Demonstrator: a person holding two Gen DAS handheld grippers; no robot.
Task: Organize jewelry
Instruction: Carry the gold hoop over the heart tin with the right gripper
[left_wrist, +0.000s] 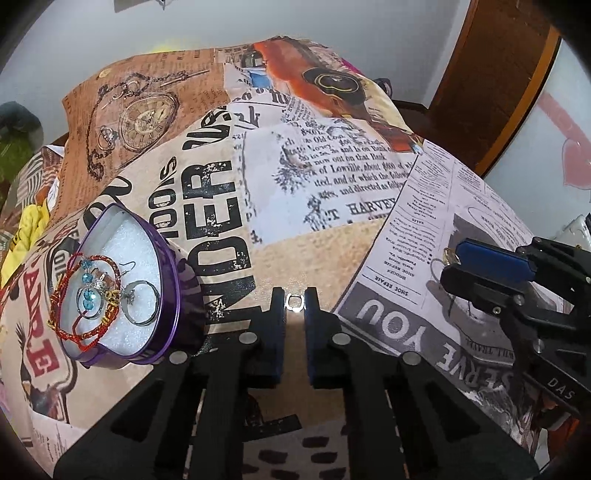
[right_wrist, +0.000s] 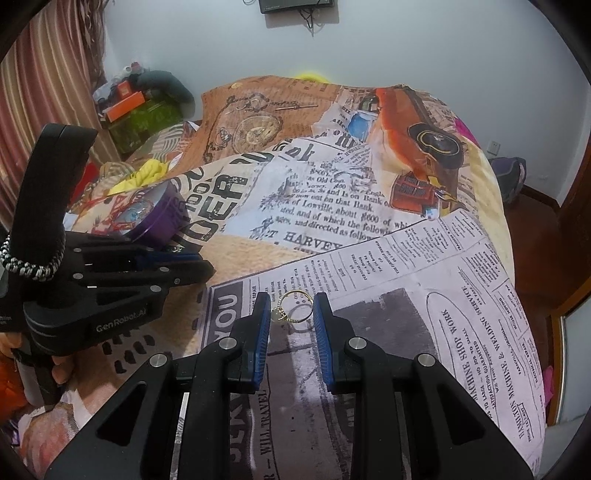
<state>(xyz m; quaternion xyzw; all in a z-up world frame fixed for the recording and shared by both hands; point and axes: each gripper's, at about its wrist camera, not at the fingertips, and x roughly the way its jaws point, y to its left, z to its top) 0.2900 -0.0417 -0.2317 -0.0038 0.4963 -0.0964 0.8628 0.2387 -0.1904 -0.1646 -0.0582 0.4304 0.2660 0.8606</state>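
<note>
"GenRobot.AI" on left gripper (right_wrist: 199, 264)

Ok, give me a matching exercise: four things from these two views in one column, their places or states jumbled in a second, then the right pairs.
Things:
1. small silver earring
2. gold ring
3. red braided bracelet
4. purple heart-shaped tin

Places or states:
A. lying inside the tin on white padding
B. between the left claw fingertips
C. open, lid off, on the printed blanket
D. between the right claw fingertips

Pairs: 1-B, 2-D, 3-A, 4-C
</note>
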